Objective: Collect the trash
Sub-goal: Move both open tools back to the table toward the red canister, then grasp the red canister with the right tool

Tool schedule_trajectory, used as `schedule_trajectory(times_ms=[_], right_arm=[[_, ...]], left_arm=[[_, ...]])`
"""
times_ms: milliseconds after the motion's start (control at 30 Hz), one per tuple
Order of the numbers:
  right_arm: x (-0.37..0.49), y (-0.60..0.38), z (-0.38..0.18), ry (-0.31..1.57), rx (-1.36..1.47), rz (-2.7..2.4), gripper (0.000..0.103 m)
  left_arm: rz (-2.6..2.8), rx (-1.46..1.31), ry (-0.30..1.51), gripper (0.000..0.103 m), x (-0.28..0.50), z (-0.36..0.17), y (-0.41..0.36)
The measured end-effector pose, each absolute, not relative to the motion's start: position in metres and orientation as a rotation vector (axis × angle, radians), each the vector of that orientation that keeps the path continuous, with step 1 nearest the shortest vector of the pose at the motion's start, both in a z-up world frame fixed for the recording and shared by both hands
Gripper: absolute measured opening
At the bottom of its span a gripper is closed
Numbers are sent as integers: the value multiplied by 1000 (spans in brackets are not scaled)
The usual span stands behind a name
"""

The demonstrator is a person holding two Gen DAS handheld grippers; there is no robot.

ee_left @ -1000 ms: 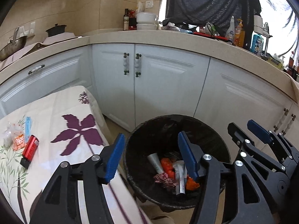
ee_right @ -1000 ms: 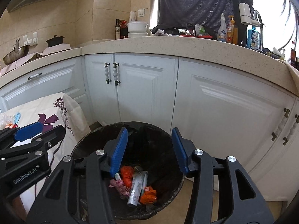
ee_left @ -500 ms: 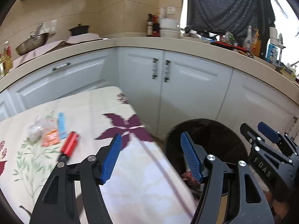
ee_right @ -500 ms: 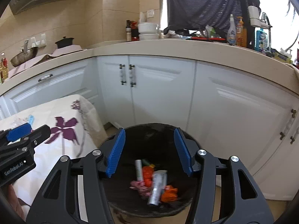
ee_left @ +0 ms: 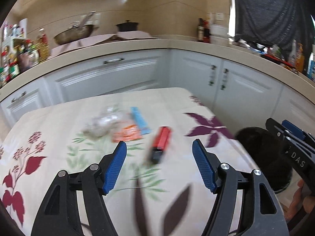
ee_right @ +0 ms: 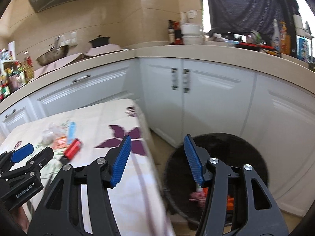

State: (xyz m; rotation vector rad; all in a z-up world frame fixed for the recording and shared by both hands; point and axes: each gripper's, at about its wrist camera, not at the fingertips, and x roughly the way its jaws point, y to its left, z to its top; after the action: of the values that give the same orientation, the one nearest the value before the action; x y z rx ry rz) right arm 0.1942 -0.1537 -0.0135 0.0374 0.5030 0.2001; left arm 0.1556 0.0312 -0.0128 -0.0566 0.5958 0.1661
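Both grippers swung off the trash bin [ee_right: 246, 147] toward the table; left gripper [ee_left: 159, 167] and right gripper [ee_right: 157, 159] empty, jaws just widened.

We find both views bright with daylight from the window [ee_right: 204, 4], which is blown out; motion blur throughout; fisheye bending and dark corners.

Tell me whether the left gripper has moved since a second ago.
Yes. The left gripper has swung from over the black trash bin leftward to above the table's floral cloth, now facing the red item, jaws open and empty.
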Motion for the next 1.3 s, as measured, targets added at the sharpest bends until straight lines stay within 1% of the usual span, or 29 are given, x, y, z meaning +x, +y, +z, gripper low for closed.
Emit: schedule_trajectory(times_ms=[433, 833, 1133, 1300], right_arm=[[199, -53, -17, 557, -30, 345, 54], [221, 3, -29, 656, -90, 355, 54], [240, 23, -45, 769, -139, 347, 54], [247, 28, -52, 819, -166, 347, 51]], left_arm=[[338, -108, 611, 67, 128, -18, 128], [425, -182, 647, 68, 114, -26, 201], [409, -227, 659, 70, 115, -30, 222], [388, -234, 673, 70, 119, -33, 223]])
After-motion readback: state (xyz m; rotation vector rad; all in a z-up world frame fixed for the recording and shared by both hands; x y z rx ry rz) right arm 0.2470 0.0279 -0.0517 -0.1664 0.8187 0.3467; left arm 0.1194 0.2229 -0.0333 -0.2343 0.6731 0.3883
